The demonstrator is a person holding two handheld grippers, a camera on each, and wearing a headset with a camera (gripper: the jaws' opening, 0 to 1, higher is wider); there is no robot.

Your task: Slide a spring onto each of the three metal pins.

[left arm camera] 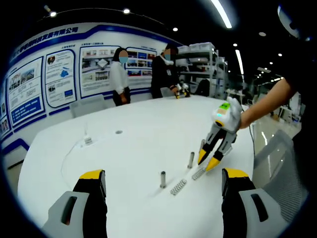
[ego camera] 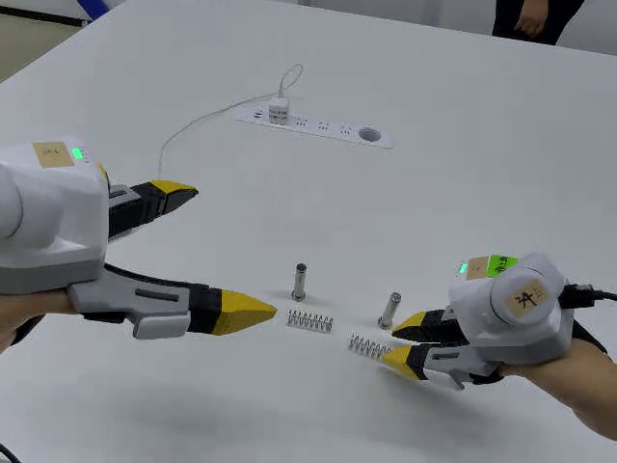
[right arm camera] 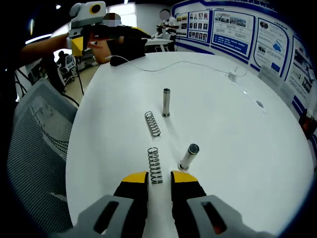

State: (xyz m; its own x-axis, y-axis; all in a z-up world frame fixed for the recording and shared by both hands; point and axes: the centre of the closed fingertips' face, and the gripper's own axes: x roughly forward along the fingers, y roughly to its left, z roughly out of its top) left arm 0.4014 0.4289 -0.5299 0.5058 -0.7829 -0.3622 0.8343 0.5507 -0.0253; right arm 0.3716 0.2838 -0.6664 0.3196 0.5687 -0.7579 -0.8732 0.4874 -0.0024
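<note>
Before the right gripper point(right arm camera: 159, 176), a spring point(right arm camera: 155, 166) lies flat, lengthwise.

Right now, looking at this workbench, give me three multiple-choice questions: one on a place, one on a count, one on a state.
1. Where is the coiled steel spring nearest the right gripper?
A) Slid onto a pin
B) On a power strip
C) Flat on the white table

2. How many short silver metal pins stand on the table?
A) One
B) Two
C) Four

3. How are the jaws of the left gripper?
A) Wide open, holding nothing
B) Shut on a spring
C) Shut on a pin

Answers:
1 C, the spring lies on its side on the tabletop, just off the right gripper's jaw tips.
2 B, two pins stand there, both bare.
3 A, its yellow-tipped jaws are spread far apart with nothing between them.
</note>
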